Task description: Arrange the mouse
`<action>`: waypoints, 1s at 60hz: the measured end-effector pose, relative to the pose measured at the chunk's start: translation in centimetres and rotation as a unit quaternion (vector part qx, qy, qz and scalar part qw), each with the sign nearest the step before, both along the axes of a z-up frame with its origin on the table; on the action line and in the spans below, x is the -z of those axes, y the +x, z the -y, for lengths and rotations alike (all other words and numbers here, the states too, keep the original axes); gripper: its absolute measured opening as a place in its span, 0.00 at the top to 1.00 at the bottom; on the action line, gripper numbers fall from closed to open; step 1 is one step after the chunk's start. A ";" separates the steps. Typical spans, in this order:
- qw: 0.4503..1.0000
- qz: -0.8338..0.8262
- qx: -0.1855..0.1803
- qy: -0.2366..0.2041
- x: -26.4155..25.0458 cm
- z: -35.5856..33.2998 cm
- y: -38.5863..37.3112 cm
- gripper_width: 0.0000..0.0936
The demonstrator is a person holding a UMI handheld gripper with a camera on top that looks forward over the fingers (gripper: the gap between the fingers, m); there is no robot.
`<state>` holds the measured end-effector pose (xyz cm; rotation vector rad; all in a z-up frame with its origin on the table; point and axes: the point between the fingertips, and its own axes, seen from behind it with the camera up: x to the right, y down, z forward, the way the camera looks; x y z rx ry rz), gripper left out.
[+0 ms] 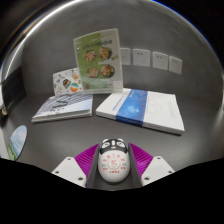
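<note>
White and grey, the mouse [113,163] sits clamped between the magenta pads [87,158] of the hand-held gripper [113,168], above the grey table [60,135]. A loose grip could let it slip or strike the blue-and-white booklet [142,108] just ahead. Its underside is hidden.

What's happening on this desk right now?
A person's hand-held gripper has its fingers closed on a white computer mouse, holding it just above the grey table. Beyond it lie a blue-and-white booklet and a thinner leaflet, with a green brochure standing upright behind.
</note>
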<state>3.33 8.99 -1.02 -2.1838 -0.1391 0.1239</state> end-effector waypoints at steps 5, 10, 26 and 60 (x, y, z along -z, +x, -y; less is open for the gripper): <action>1.000 0.001 0.018 0.005 0.1 -0.2 0.2 0.46; 0.999 0.002 0.042 0.003 0.0 -0.3 0.3 0.55; 0.986 -0.007 0.127 0.105 -11.8 5.1 -6.7 0.59; 0.995 0.032 0.091 0.033 -1.4 10.1 -42.5 0.59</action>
